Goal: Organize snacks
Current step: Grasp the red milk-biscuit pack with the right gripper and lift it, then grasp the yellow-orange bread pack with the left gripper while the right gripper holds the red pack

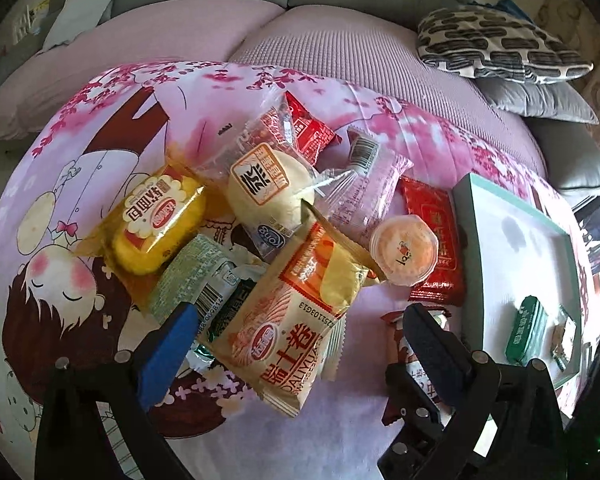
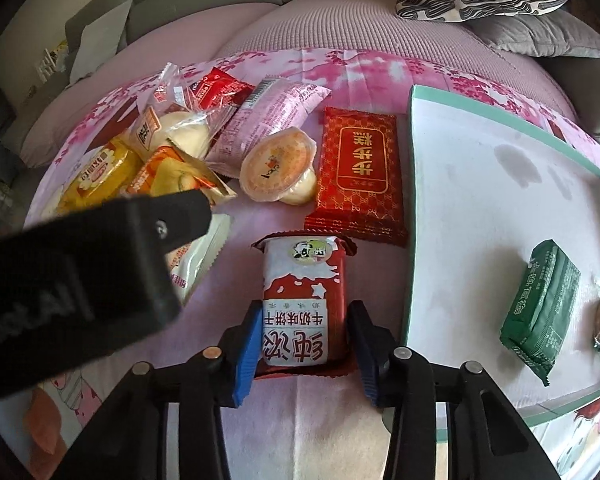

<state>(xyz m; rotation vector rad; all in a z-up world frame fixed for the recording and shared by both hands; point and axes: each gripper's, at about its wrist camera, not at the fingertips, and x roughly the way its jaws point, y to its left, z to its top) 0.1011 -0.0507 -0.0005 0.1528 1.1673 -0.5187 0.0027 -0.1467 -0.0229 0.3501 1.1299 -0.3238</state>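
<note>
Right fingers [image 2: 247,354] parted astride red biscuit pack [image 2: 304,300]; left fingers [image 1: 168,356] open over snack pile [image 1: 260,220].

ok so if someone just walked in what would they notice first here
Probably the heap of bright snack packets on the pink cartoon-print sheet. Next, the red-and-white biscuit pack between the right gripper jaws, close on both sides. To its right sits a white tray holding a green packet.
</note>
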